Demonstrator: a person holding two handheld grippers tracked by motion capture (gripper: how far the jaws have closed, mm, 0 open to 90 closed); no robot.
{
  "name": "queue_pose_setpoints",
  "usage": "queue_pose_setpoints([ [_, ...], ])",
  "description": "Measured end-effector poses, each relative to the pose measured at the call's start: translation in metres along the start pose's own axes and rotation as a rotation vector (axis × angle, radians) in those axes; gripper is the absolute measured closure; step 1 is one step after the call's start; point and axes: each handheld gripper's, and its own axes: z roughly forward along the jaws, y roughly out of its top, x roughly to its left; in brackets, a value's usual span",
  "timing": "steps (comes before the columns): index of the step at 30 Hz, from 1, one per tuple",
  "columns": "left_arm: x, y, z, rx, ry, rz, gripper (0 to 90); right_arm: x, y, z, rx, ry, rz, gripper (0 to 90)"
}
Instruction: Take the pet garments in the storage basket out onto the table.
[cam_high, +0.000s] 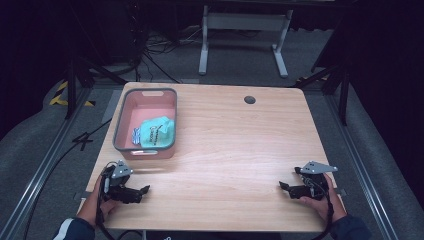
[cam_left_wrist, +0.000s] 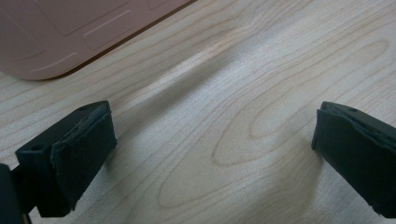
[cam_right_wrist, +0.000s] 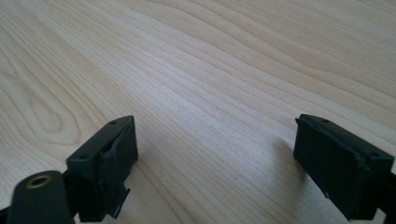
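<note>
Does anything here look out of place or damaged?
Mostly tidy. The teal pouch lies crumpled in the pink bin. The right gripper has pad lining that looks frayed and peeling on one jaw.

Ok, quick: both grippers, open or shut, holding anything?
Left gripper: open, holding nothing, over bare table near the pink bin.
Right gripper: open, holding nothing, over bare table.

The bench (cam_high: 225, 150) is pale, smooth wood-grain with a soft sheen; the pink bin (cam_high: 145, 150), upper left, looks matt plastic; the tool pads (cam_left_wrist: 81, 158) are matt black, rough-edged.
</note>
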Motion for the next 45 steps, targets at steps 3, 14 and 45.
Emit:
queue_pose_setpoints([
  [3, 0.0, 0.0, 0.0, 0.0, -0.002, 0.0, 0.0, 0.0, 0.0, 0.0, 0.0, 0.002, 0.0, 14.1],
  [14, 0.002, -0.001, -0.003, 0.007, -0.026, 0.038, 2.9, 0.001, 0.0, 0.0, 0.0, -0.007, 0.003, 14.3],
  [45, 0.029, 0.06, -0.091, -0.172, -0.035, 0.137, 17.8, 0.0, 0.0, 0.0, 0.0, -0.005, 0.003, 14.3],
])
